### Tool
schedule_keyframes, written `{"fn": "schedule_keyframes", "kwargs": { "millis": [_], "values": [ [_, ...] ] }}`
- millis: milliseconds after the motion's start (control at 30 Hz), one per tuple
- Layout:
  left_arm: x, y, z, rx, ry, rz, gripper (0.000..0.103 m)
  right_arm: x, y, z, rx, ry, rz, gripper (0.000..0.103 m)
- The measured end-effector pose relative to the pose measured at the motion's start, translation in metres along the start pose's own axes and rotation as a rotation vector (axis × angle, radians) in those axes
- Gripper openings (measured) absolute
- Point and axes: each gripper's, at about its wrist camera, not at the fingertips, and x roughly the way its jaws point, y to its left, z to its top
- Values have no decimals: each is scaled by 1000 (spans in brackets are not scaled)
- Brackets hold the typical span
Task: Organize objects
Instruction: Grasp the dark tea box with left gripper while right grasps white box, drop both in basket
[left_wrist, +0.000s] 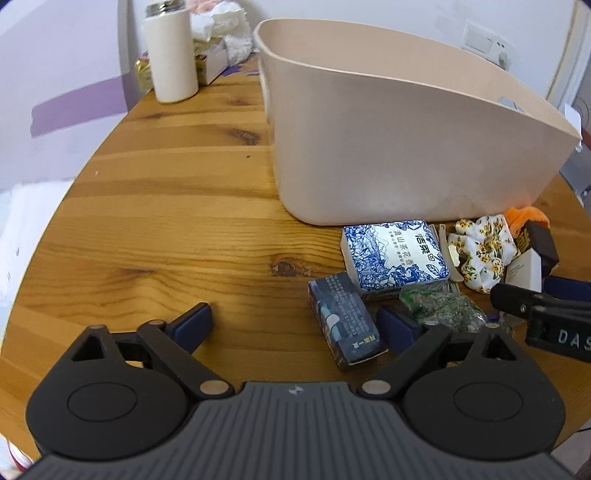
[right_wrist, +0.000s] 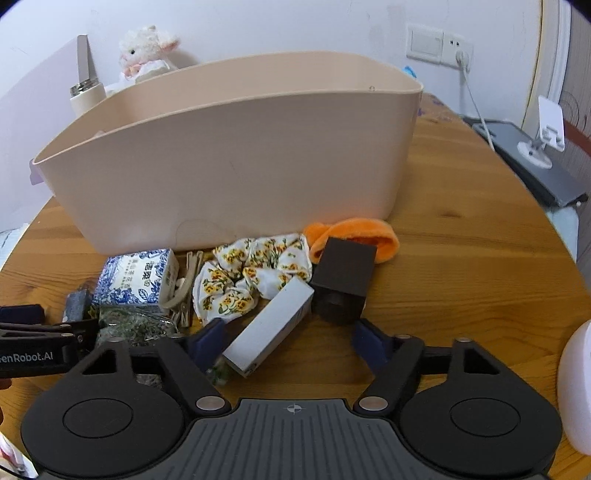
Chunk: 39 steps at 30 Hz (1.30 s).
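Observation:
A beige plastic bin (left_wrist: 388, 147) (right_wrist: 236, 162) stands on the wooden table. In front of it lies a pile: a blue-and-white tissue pack (left_wrist: 395, 254) (right_wrist: 135, 278), a dark blue box (left_wrist: 345, 319), a green packet (left_wrist: 441, 306) (right_wrist: 133, 325), a floral scrunchie (left_wrist: 482, 253) (right_wrist: 251, 275), an orange cloth (right_wrist: 354, 232), a dark brown box (right_wrist: 345, 280) and a white box (right_wrist: 269, 328). My left gripper (left_wrist: 295, 325) is open, with the dark blue box between its fingers' right side. My right gripper (right_wrist: 291, 341) is open around the white box's near end.
A white bottle (left_wrist: 171, 55) stands at the table's far left, with tissues and small boxes (left_wrist: 218, 44) behind it. A plush toy (right_wrist: 146, 51) sits behind the bin. A phone stand (right_wrist: 546, 136) and wall socket (right_wrist: 439, 44) are at the right.

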Motion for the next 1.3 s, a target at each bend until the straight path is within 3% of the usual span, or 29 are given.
{"fn": "schedule_keyframes", "kwargs": {
  "millis": [233, 333, 367, 633, 867, 1300],
  "values": [
    [-5, -4, 0, 46, -40, -18, 55, -4, -3, -4, -9, -25, -25, 38],
    [-5, 0, -1, 56, -65, -42, 28, -8, -5, -7, -19, -32, -40, 21],
    [-5, 0, -2, 58, -72, -48, 25, -9, -6, -8, -23, -33, -35, 13],
    [-19, 0, -9, 50, -81, -62, 25, -29, -10, -18, -19, -59, -19, 14],
    [-53, 4, -1, 35, -156, -80, 25, -64, -17, -5, -4, -152, -6, 14],
    [-91, -15, 69, 73, -360, -84, 25, -93, -15, 65, -76, -368, -18, 14]
  ]
}}
